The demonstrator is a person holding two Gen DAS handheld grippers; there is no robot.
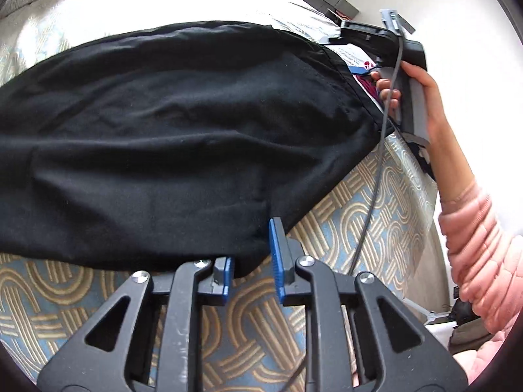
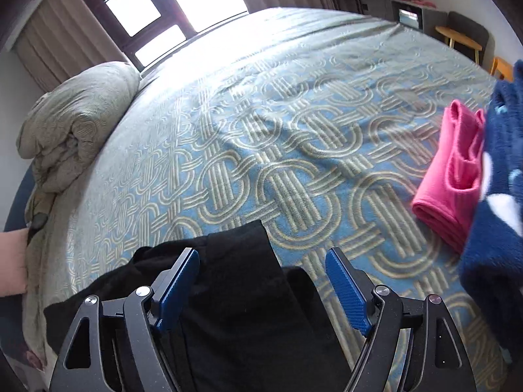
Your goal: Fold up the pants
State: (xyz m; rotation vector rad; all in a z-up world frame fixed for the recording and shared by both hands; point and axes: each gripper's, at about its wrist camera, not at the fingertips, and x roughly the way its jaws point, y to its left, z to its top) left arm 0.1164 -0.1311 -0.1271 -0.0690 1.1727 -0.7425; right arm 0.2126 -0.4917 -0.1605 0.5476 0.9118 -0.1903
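Note:
The black pants [image 1: 170,124] lie spread across the patterned blue bedspread [image 1: 343,215]. My left gripper [image 1: 253,251] is at their near edge, jaws a little apart; the left blue pad [image 1: 225,269] is partly under the hem and the right pad [image 1: 278,254] beside it. My right gripper [image 2: 261,269] is open, its blue pads [image 2: 181,281] on either side of a strip of the black pants [image 2: 242,294] below it. The right gripper also shows in the left wrist view [image 1: 389,42], held by a hand at the pants' far right end.
A folded pink garment [image 2: 447,170] and a dark blue spotted fleece [image 2: 497,202] lie on the bed at the right. A rolled grey-green duvet [image 2: 75,121] sits at the left. A window, a cabinet and chairs stand beyond the bed.

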